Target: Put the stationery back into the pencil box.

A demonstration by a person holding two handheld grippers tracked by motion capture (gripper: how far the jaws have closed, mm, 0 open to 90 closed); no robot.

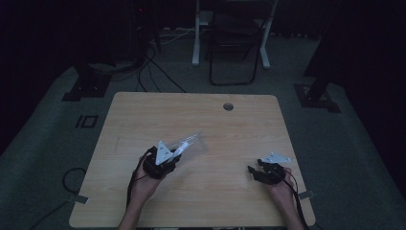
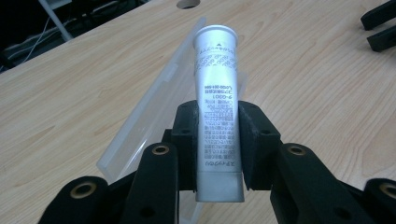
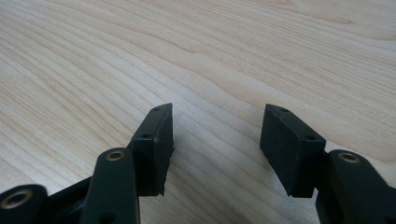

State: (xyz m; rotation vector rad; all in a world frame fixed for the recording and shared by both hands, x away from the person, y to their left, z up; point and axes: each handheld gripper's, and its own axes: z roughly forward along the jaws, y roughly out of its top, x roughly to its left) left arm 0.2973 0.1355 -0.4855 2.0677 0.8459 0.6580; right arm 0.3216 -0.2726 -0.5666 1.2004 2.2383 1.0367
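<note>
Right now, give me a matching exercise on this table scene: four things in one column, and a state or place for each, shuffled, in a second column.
1. left hand-held gripper
2. right hand-held gripper
3. silver printed tube
4. clear plastic tray

A. jaws open, nothing between them
B. clamped between black pads
C. behind the tube
D. shut on the tube

Pairs: 1-D, 2-A, 3-B, 4-C

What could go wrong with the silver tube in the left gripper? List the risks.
1. The left gripper pinches the silver printed plastic tube near its crimped end, so most of the tube juts out free and could swing or slip.
2. A clear plastic lid lies right beside the tube; a lowering move might knock it.
3. The right gripper stands open and empty, giving no support.
</note>
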